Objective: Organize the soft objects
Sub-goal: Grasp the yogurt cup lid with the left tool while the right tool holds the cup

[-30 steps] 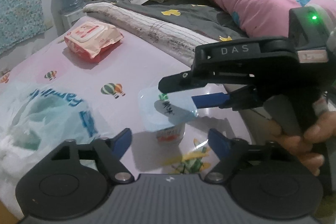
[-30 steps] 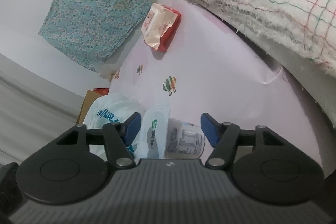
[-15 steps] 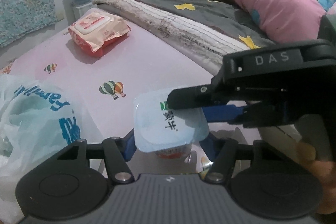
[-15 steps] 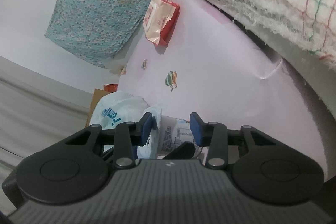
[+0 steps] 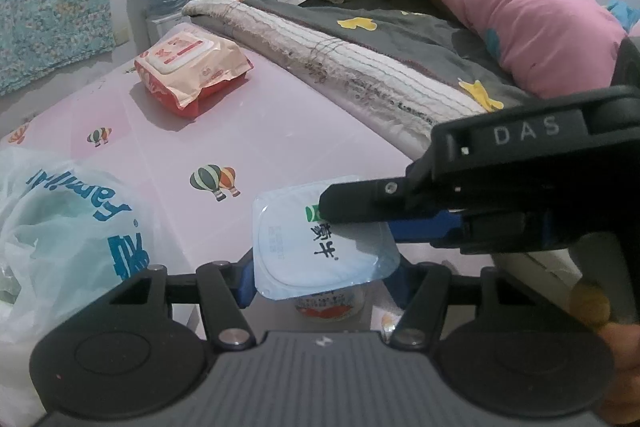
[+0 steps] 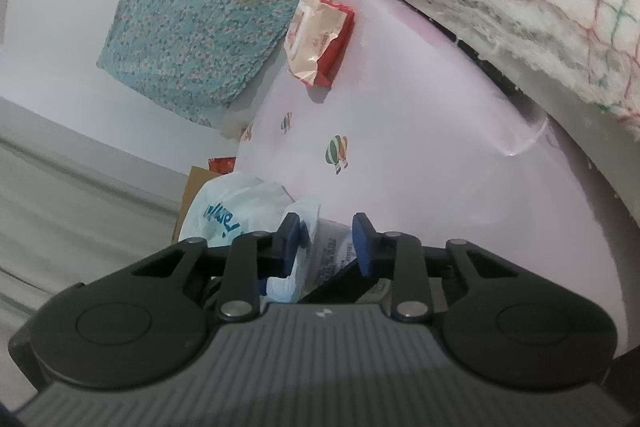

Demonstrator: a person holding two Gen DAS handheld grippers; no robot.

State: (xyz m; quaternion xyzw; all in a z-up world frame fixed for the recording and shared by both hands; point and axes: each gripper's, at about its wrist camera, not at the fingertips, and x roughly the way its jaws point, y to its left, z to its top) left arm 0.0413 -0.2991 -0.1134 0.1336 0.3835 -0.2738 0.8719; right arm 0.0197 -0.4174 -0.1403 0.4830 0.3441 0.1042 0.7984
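Two grippers meet on one yogurt cup (image 5: pixel 320 251) as I read it.

From my left wrist view, the cup stands upright on the pink tabletop (image 5: pixel 280 131), its foil lid facing up, sitting right between the blue pads of my left gripper (image 5: pixel 322 277). The pads flank the cup's body under the lid's overhang; I cannot tell whether they press it or merely bracket it. My right gripper (image 5: pixel 360 215) reaches in from the right side, one finger above the lid and one below its rim, which I judge steadies the cup for a handover. A plastic bag (image 5: pixel 68 227) lies open just to the left, likely the destination. A wipes pack (image 5: pixel 192 71) rests well apart, further back near the folded blanket (image 5: pixel 360 67).

From my right wrist view, the right gripper (image 6: pixel 326 241) is narrowed around the yogurt cup (image 6: pixel 332 251), pads at the lid edge and the cup's side; it looks clamped on. The plastic bag (image 6: pixel 232 211) sits just beyond the cup.
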